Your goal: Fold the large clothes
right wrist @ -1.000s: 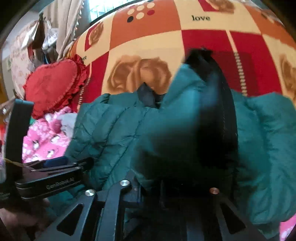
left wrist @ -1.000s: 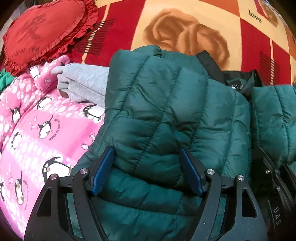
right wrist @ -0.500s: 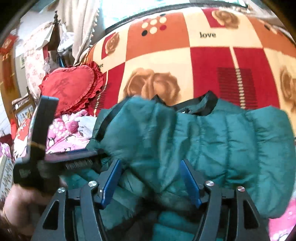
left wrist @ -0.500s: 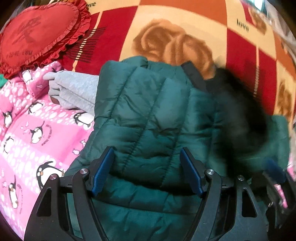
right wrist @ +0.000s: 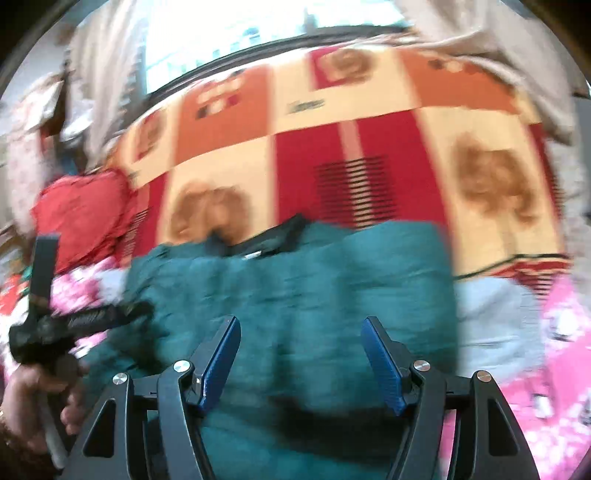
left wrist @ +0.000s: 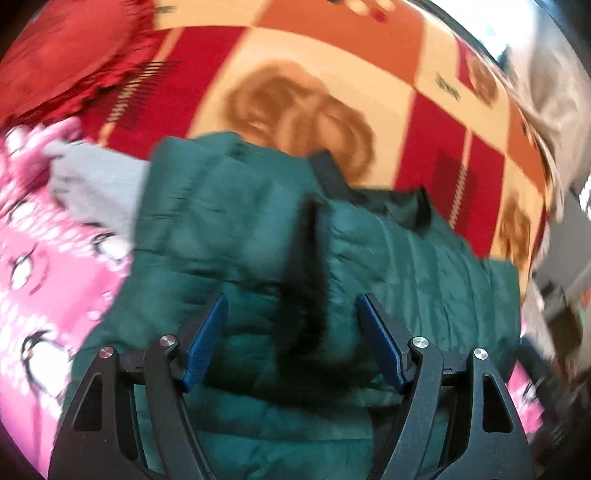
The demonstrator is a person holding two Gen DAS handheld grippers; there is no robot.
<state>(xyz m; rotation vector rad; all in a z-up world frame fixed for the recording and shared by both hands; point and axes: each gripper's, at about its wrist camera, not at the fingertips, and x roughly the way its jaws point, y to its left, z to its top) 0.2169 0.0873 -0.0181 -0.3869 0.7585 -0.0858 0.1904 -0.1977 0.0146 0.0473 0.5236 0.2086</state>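
Note:
A dark green quilted puffer jacket [left wrist: 236, 236] lies folded on the bed, with its black collar [left wrist: 328, 173] at the far edge. It also shows in the right wrist view [right wrist: 295, 280], collar [right wrist: 280, 234] away from me. My left gripper [left wrist: 291, 306] is open and empty, hovering over the jacket's near part. My right gripper [right wrist: 299, 332] is open and empty above the jacket. The left gripper also shows at the left of the right wrist view [right wrist: 85, 317], held in a hand. Both views are blurred.
A red, orange and cream rose-patterned blanket [right wrist: 369, 147] covers the bed. A red heart cushion [left wrist: 74, 48] lies far left. Pink penguin-print fabric [left wrist: 44, 280] and a grey folded garment [left wrist: 99, 184] lie left of the jacket. Curtains and a window [right wrist: 229, 33] are beyond.
My right gripper let go of the jacket flap, which now lies flat, and pulled back. Both cameras have risen and tilted, showing more of the bed.

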